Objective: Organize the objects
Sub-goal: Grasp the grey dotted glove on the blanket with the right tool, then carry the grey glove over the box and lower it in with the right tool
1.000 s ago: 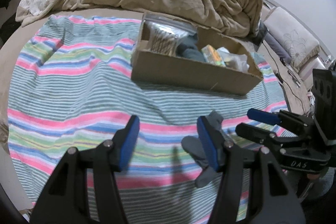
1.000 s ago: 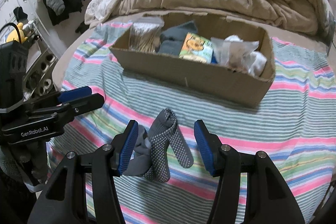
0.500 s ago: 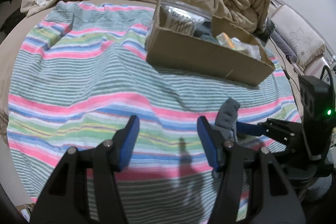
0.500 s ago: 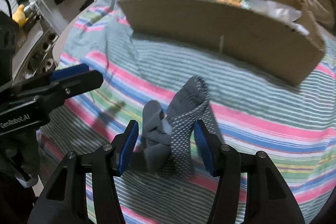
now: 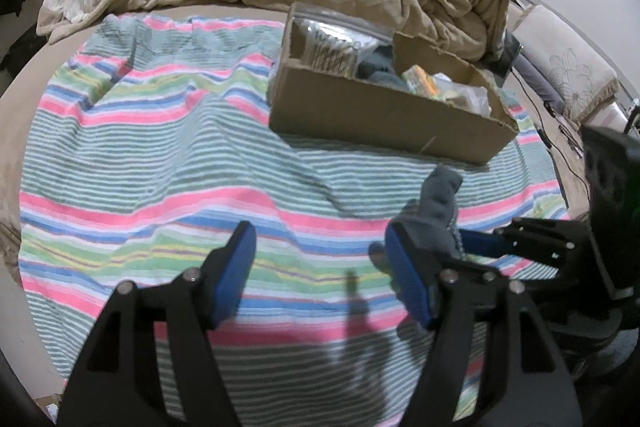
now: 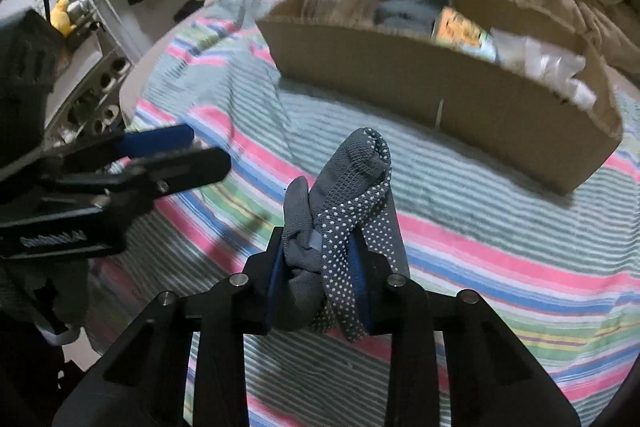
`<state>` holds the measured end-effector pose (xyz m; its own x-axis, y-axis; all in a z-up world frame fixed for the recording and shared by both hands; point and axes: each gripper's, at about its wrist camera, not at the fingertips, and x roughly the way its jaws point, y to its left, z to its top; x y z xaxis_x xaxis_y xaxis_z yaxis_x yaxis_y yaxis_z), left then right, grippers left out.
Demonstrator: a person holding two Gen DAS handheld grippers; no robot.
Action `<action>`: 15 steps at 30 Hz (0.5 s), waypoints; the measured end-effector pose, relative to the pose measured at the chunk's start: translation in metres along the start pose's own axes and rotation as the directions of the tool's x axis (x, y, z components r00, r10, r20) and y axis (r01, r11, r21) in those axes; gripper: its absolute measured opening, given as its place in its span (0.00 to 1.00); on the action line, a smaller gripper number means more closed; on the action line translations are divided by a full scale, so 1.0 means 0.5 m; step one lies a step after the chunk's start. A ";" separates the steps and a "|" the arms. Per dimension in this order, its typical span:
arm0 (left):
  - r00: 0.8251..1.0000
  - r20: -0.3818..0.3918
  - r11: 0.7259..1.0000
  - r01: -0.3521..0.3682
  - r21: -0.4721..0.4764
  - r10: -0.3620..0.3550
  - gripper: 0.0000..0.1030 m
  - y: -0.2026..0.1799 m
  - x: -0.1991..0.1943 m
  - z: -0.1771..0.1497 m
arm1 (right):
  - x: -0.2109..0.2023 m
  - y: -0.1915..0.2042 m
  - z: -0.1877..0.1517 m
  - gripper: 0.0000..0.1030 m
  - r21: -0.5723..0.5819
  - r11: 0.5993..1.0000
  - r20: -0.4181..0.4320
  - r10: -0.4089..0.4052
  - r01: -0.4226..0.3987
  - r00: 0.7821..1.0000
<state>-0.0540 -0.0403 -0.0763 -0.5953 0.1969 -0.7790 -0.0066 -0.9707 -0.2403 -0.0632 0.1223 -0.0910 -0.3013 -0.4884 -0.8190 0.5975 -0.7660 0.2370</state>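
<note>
Through my left wrist camera, my left gripper [image 5: 320, 267] hovers wide open and empty over the striped blanket [image 5: 168, 155] on the bed, aimed toward the cardboard box [image 5: 384, 119]. To its right, my right gripper [image 5: 476, 243] holds up the gray sock [image 5: 438, 199].

Through my right wrist camera, my right gripper [image 6: 320, 279] is clamped on the gray dotted sock [image 6: 352, 195], raised above the blanket, short of the box [image 6: 440, 91].
</note>
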 end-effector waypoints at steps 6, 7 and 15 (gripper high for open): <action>1.000 0.017 1.000 -0.011 0.019 0.011 0.67 -0.010 -0.012 0.019 | -0.050 -0.006 0.031 0.31 0.003 1.000 0.065 0.013 -0.013 0.998; 1.000 0.022 1.000 -0.011 0.021 0.010 0.67 -0.013 -0.015 0.023 | -0.057 -0.008 0.036 0.31 0.005 1.000 0.075 0.013 -0.014 0.997; 0.998 0.063 0.999 -0.014 0.051 0.010 0.67 -0.028 -0.033 0.063 | -0.105 -0.042 0.086 0.31 0.027 1.000 0.149 -0.002 -0.002 0.989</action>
<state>-0.0695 -0.0341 -0.0417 -0.6444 0.1778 -0.7437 -0.0393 -0.9790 -0.2000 -0.0916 0.1462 -0.0305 -0.4098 -0.5435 -0.7326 0.5775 -0.7762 0.2528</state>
